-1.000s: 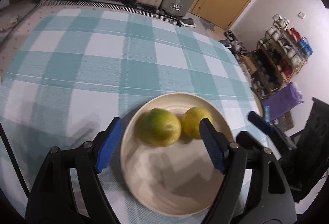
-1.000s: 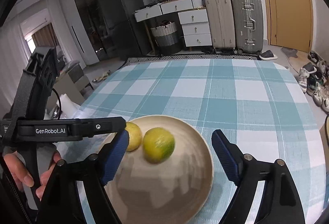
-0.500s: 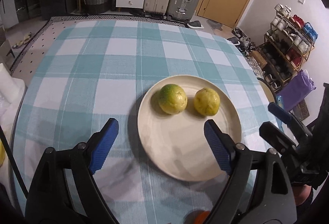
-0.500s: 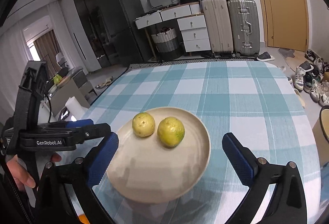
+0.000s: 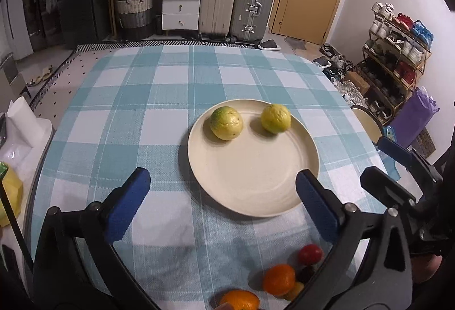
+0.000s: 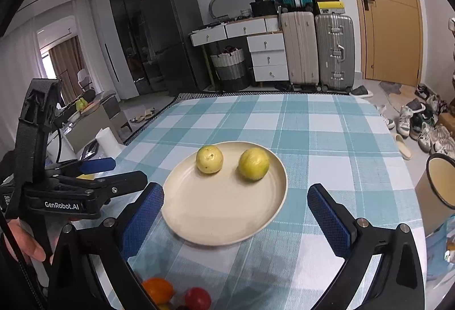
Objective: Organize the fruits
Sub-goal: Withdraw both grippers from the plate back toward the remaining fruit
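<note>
Both grippers have drawn back from the plate (image 5: 253, 168) and opened wider, the left gripper (image 5: 221, 205) opening further; oranges (image 5: 278, 278) now show at the surface's near edge.

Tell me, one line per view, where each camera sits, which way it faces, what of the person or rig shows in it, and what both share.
Left wrist: sits on the left gripper, looking down and forward over the checked table toward suitcases and a door; its own blue fingers, jaws opening with nothing between, and the right gripper at right.
Right wrist: sits on the right gripper, open, facing the same way; the left gripper and a hand at left.
Shared: the plate with two yellow-green fruits, loose fruit near the bottom edge.
</note>
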`<action>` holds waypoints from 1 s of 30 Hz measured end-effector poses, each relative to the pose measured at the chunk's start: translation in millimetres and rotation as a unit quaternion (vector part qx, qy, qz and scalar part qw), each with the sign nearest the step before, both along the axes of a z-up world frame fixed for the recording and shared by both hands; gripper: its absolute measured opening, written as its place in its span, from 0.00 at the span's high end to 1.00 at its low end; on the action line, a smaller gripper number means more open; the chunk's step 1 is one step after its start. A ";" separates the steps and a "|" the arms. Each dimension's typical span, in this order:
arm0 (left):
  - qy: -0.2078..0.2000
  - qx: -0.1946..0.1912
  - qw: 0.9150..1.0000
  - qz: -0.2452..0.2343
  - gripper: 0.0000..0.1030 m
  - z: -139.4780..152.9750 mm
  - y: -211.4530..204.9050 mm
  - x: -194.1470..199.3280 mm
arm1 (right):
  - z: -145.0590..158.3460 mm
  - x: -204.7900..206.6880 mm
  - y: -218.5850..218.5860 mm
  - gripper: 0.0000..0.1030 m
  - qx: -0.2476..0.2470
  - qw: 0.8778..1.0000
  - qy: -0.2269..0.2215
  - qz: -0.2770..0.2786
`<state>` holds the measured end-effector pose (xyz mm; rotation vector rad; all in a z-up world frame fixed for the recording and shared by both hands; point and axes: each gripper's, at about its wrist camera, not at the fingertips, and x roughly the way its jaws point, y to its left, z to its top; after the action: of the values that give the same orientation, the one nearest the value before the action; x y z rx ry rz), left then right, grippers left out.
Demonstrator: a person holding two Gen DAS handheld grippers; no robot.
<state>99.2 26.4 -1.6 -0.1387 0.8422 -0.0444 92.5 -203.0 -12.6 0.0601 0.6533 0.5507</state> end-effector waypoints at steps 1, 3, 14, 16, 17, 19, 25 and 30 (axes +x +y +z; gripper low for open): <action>-0.002 0.001 1.000 0.001 0.01 1.0 -0.4 -4.7 | 0.8 -3.5 -0.6 0.00 0.000 1.000 -0.002 0.000; -0.004 0.002 1.000 0.001 0.01 3.0 -1.2 -11.5 | 2.5 -10.6 -1.4 0.00 -0.001 1.000 -0.005 -0.001; -0.002 -0.006 1.000 0.009 0.01 2.0 5.4 -46.3 | 11.3 -44.9 -5.5 0.00 0.001 1.000 -0.025 -0.004; 0.004 -0.008 1.000 0.014 0.01 -0.5 8.5 -53.8 | 12.8 -51.6 -4.4 0.00 0.001 1.000 -0.029 -0.002; 0.007 -0.009 1.000 0.017 0.01 -3.7 11.4 -55.4 | 13.4 -55.6 -4.4 0.00 0.003 0.999 -0.032 0.000; 0.009 -0.012 1.000 0.017 0.01 -6.8 14.1 -61.5 | 14.1 -62.7 -5.1 0.00 0.010 0.999 -0.036 0.007; 0.029 -0.024 0.999 0.009 0.01 -21.0 19.1 -77.8 | 13.1 -78.2 -2.2 0.00 0.007 0.999 -0.038 0.018; 0.050 -0.032 0.998 0.000 0.01 -37.1 19.6 -87.4 | 8.0 -87.1 -0.5 0.00 0.003 0.999 -0.032 0.021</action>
<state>11.8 46.0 -38.7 -0.2022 0.9403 -0.0655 5.3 -203.5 -4.6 0.0349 0.5921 0.5928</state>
